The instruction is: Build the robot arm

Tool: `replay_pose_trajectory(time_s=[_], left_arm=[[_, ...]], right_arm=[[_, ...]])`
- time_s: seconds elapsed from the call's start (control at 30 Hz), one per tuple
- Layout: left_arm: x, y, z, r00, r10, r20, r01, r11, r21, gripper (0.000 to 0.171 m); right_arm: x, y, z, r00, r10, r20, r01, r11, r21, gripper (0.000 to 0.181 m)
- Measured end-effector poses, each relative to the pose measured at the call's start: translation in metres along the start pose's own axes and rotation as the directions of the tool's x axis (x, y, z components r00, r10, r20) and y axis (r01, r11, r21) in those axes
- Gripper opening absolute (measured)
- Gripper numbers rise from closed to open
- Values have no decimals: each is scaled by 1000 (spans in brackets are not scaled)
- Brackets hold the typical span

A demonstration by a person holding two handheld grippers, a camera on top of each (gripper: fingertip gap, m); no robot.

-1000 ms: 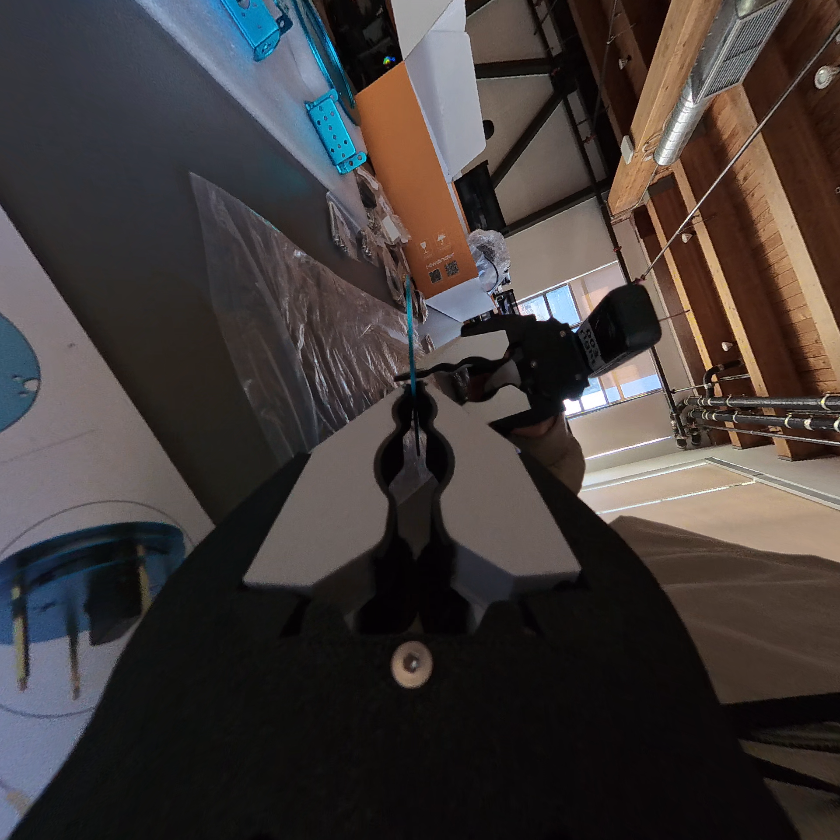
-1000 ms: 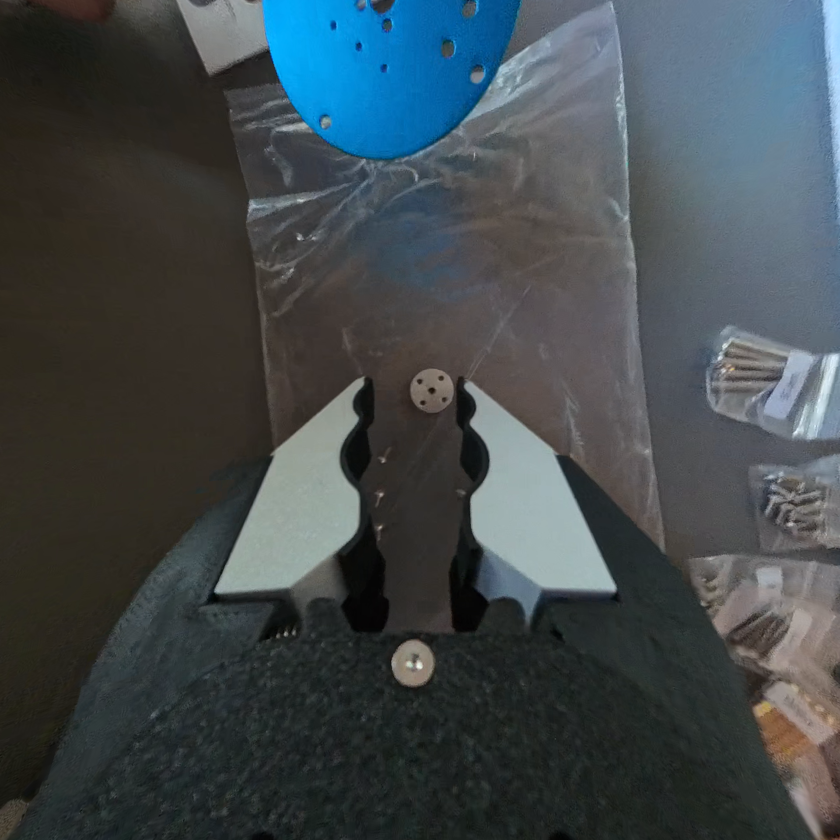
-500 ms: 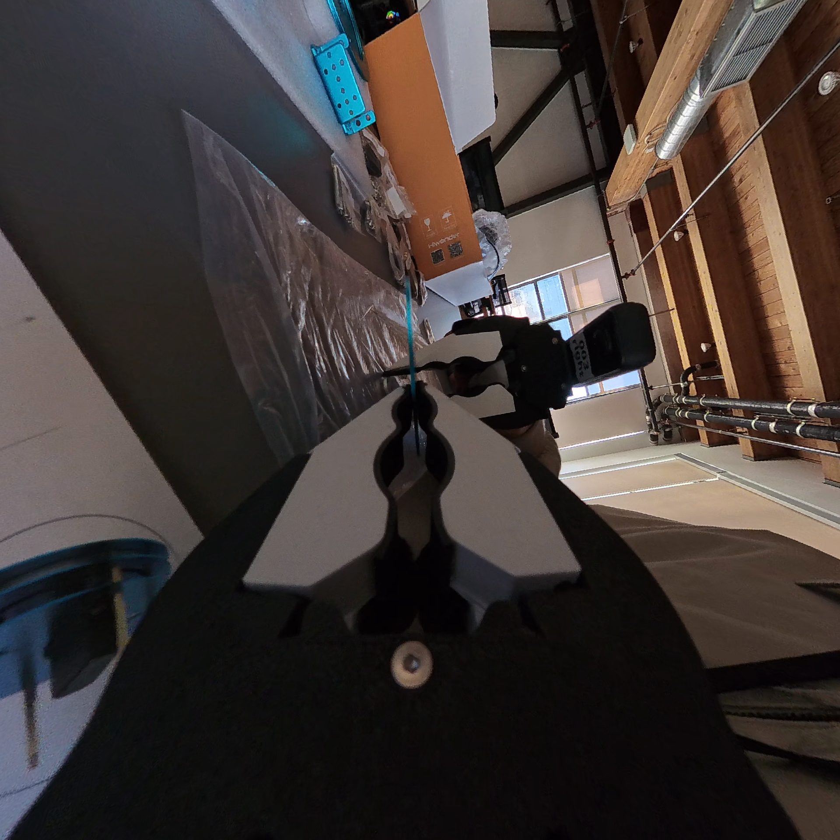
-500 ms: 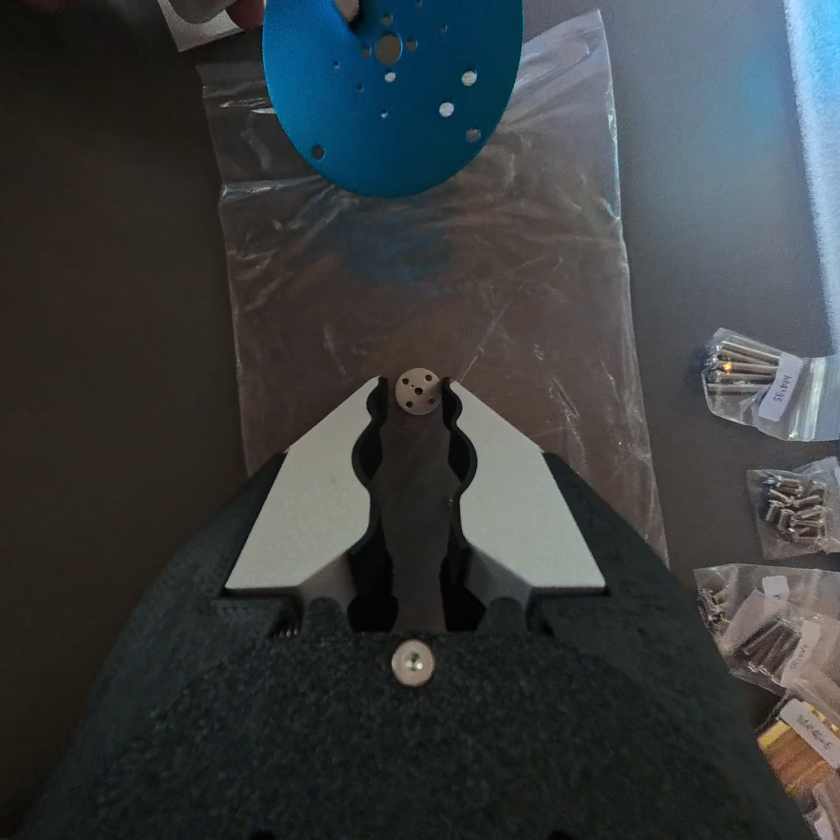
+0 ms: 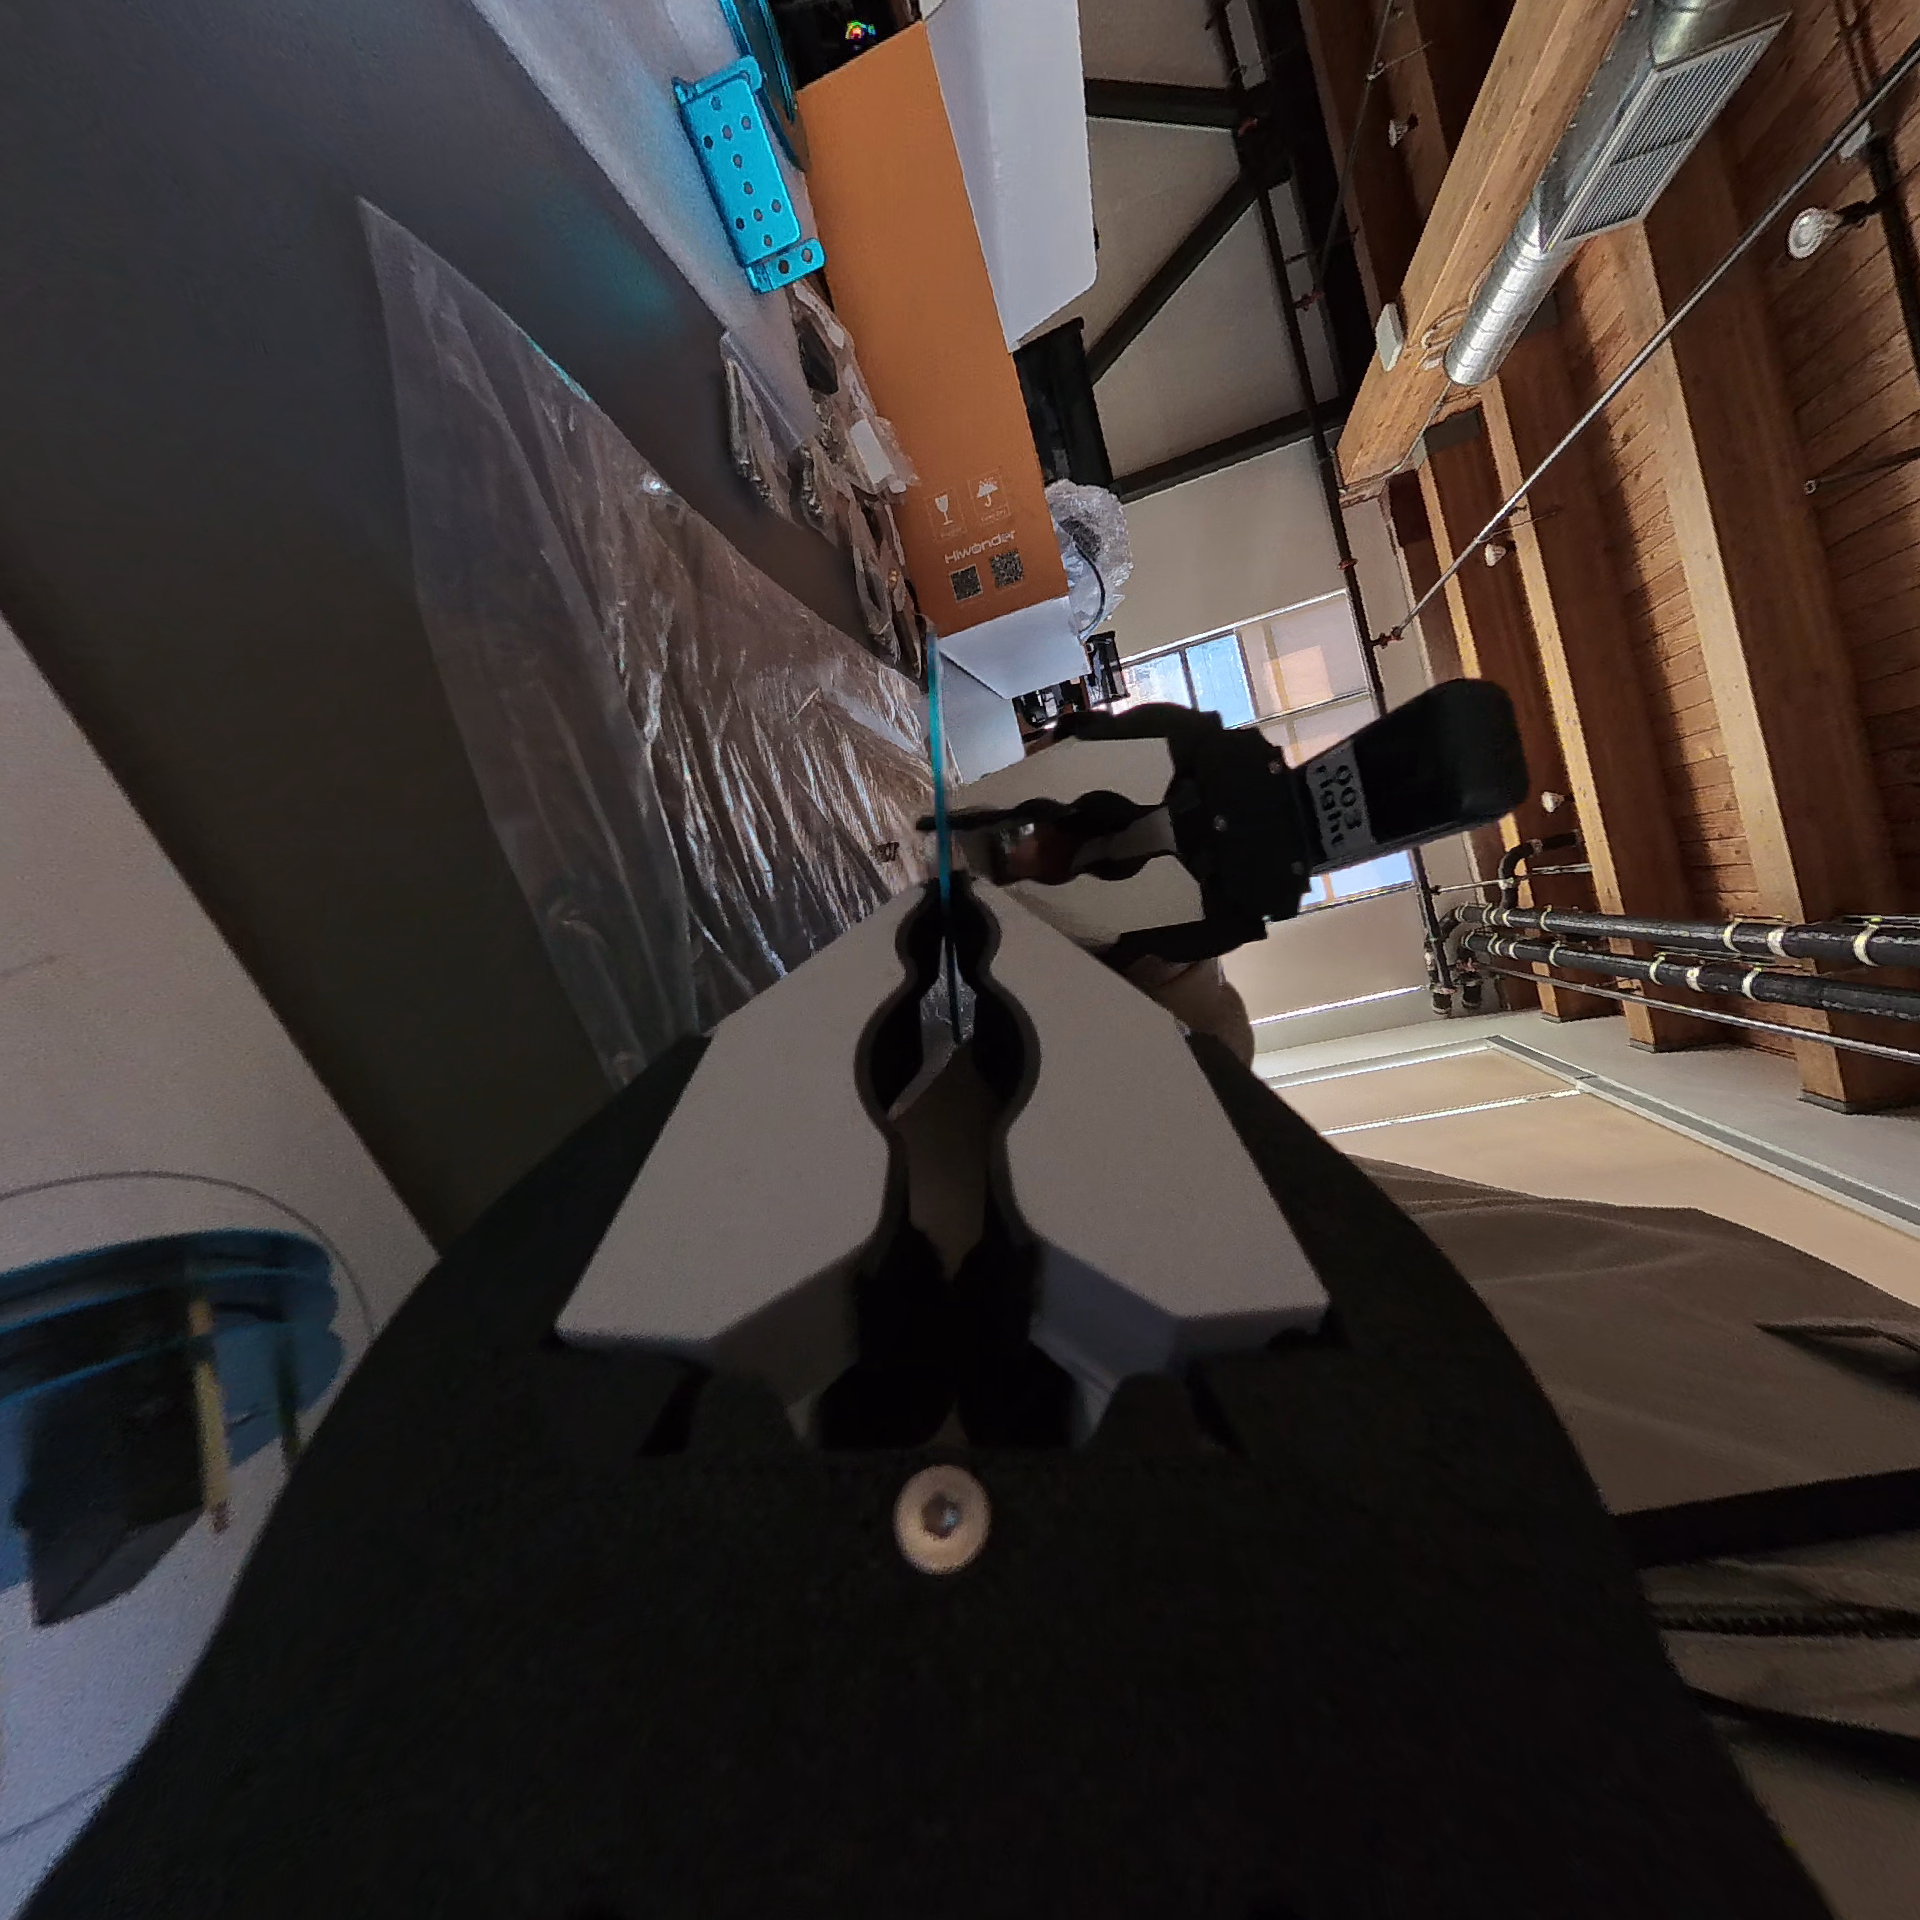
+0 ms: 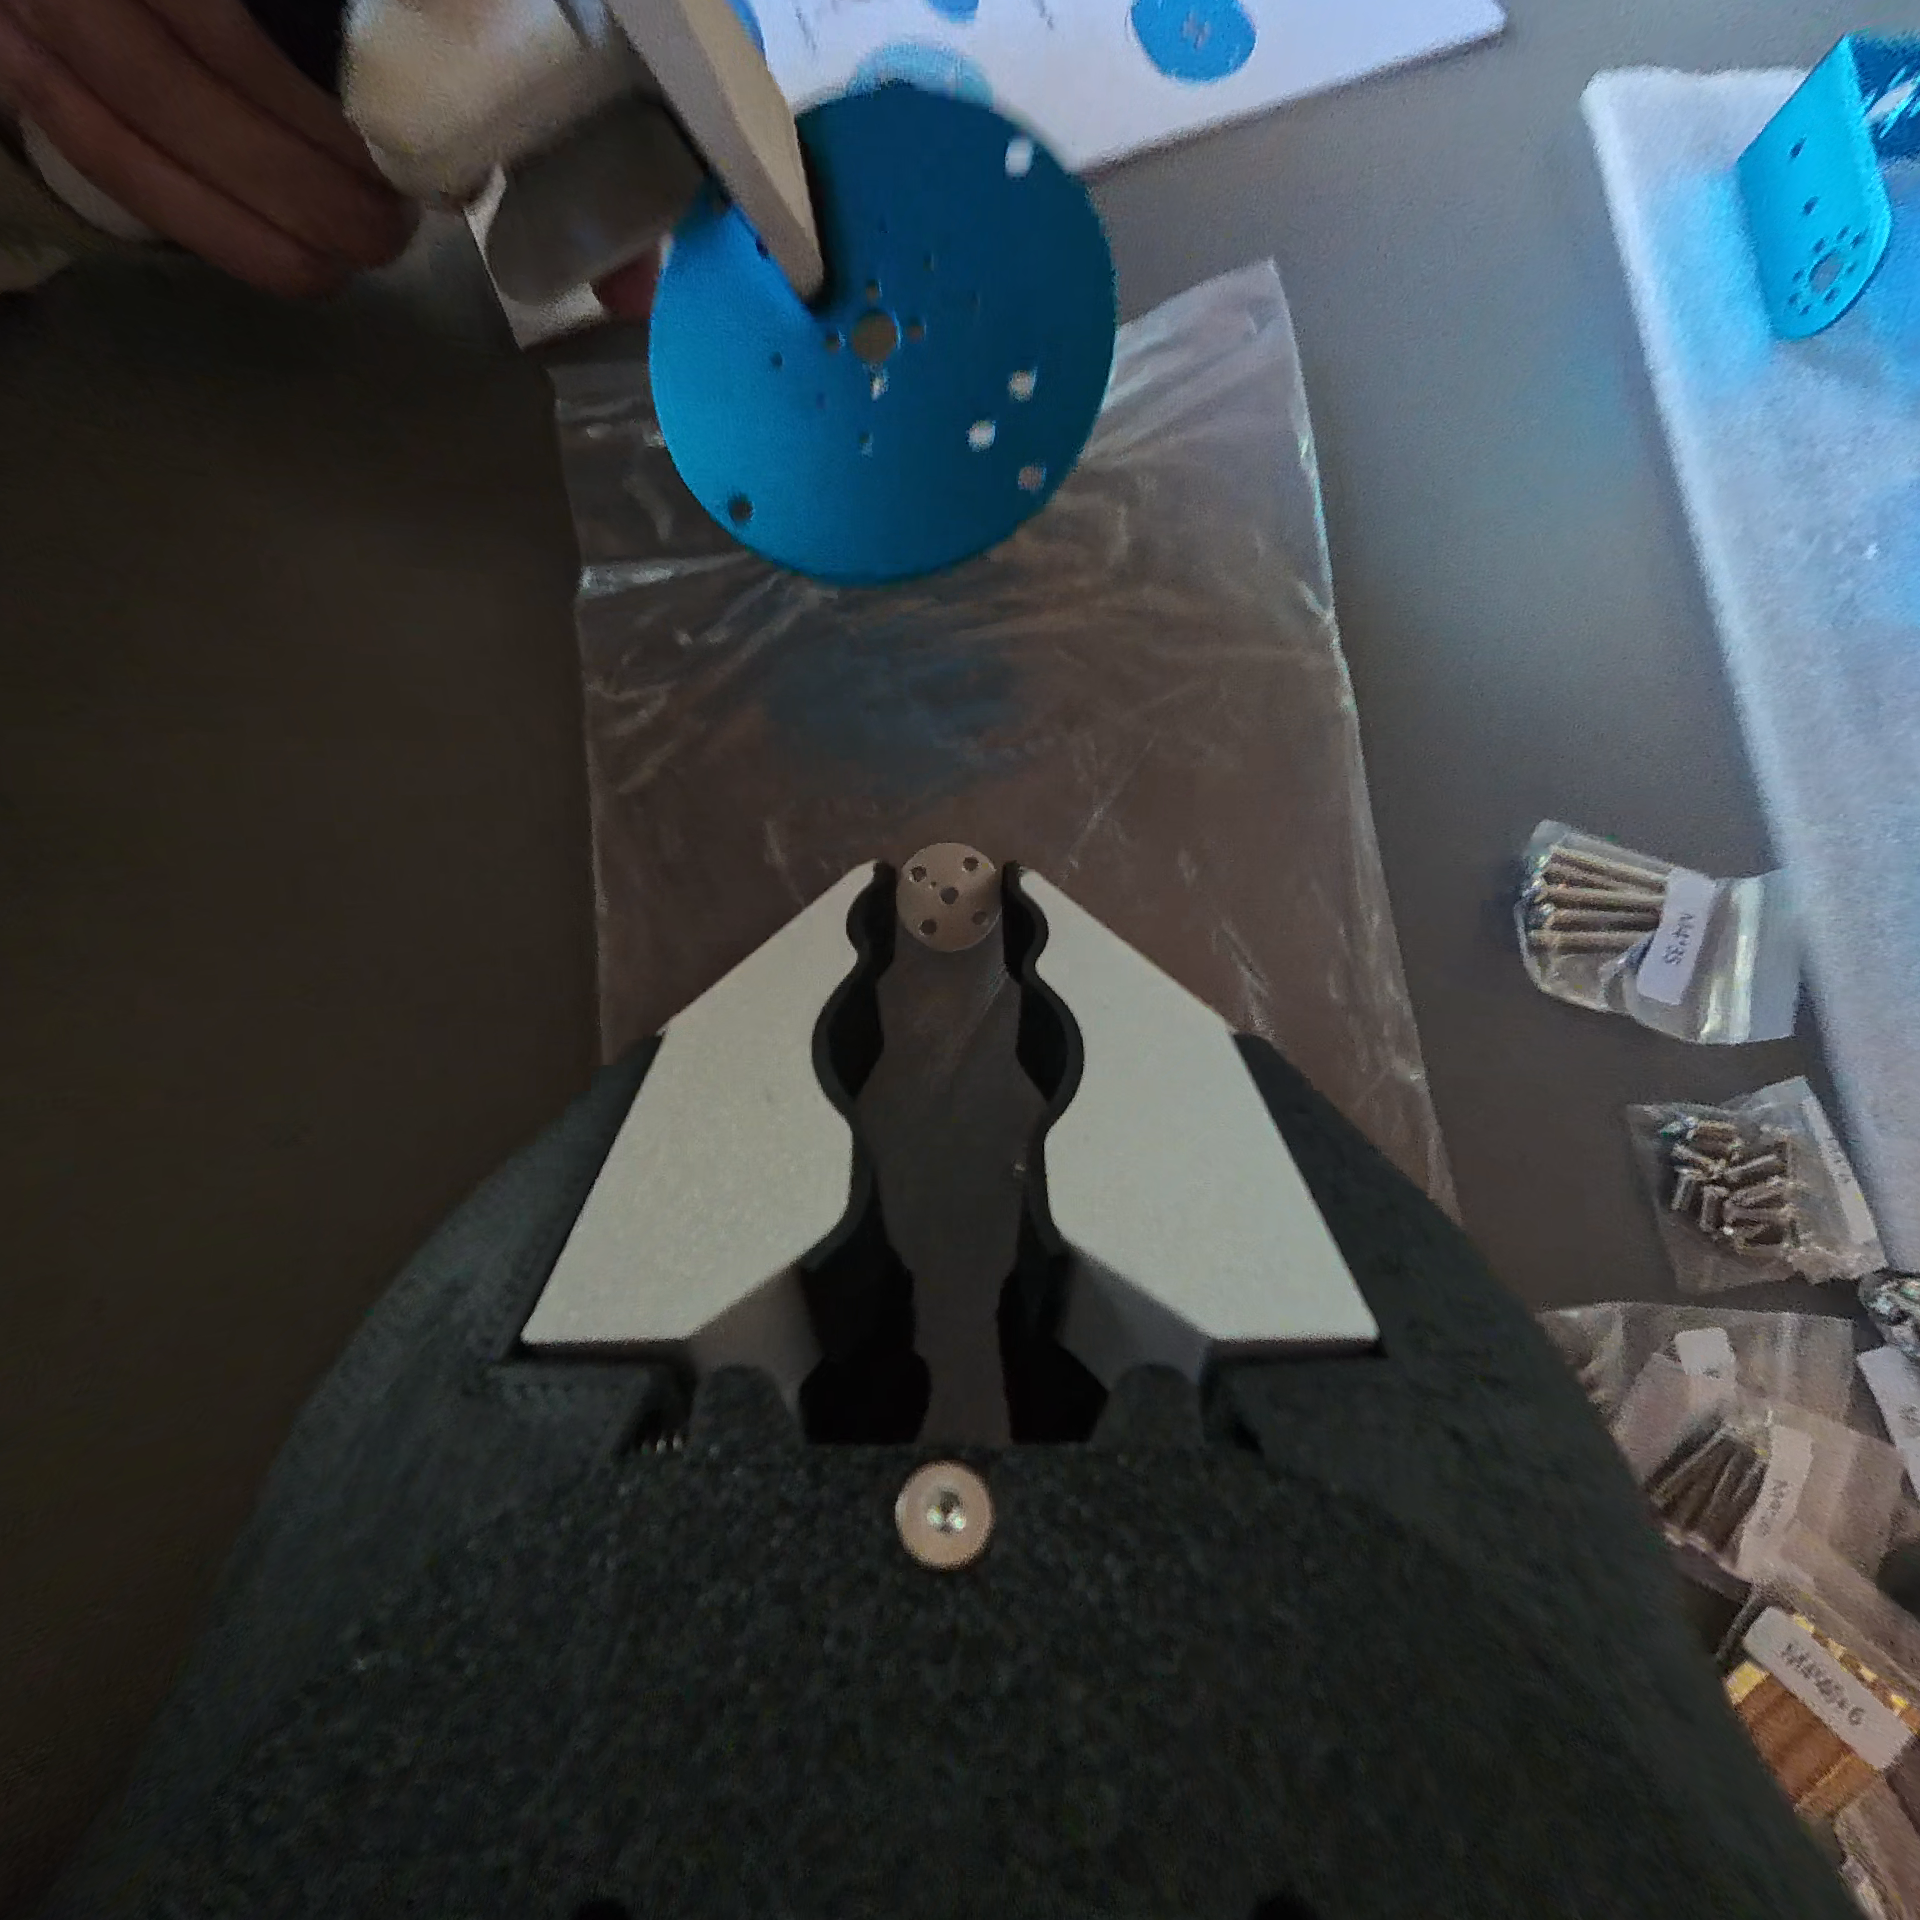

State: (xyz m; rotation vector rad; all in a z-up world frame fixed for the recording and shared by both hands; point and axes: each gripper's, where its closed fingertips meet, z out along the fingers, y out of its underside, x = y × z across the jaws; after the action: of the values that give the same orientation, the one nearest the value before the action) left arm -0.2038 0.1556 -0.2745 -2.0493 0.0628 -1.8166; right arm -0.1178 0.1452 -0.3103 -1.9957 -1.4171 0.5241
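Observation:
My left gripper [image 5: 948, 896] is shut on a thin blue round plate with several holes, seen edge-on in the left wrist view [image 5: 938, 769] and face-on in the right wrist view [image 6: 883, 332], held above a clear plastic bag [image 6: 987, 748]. The left gripper's finger [image 6: 753, 135] shows on the plate, with a hand [image 6: 187, 135] behind it. My right gripper [image 6: 951, 878] is shut on a small silver round hub [image 6: 948, 906] with several holes, held above the bag a short way from the plate. The right gripper also shows in the left wrist view [image 5: 1195, 821], just beyond the plate.
Small bags of screws [image 6: 1621, 935] lie at the right on the dark table [image 6: 260, 831]. A blue bracket [image 6: 1839, 208] sits on white foam [image 6: 1766, 623]. A white sheet with blue pictures [image 6: 1143, 73] lies behind. An orange and white box [image 5: 925, 343] and another blue bracket [image 5: 743, 187] stand farther off. Left tips to right tips: about 10 centimeters.
The blue plate has come lower and closer to my right gripper, tilting so the left finger and hand now show. The right gripper has closed tighter on the silver hub.

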Motion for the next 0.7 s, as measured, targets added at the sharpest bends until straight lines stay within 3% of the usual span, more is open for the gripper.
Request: replay_pose_trajectory(time_s=[0.4,0.7], left_arm=[[6,3,1,1000,-6,-29,6,1000,-8,1],[9,5,3,998,-15,-54,14,1000,-21,1]], right_arm=[[-13,-41,-15,996,-12,85,2,992,128,19],[-16,-39,-13,997,-24,74,15,994,109,19]])
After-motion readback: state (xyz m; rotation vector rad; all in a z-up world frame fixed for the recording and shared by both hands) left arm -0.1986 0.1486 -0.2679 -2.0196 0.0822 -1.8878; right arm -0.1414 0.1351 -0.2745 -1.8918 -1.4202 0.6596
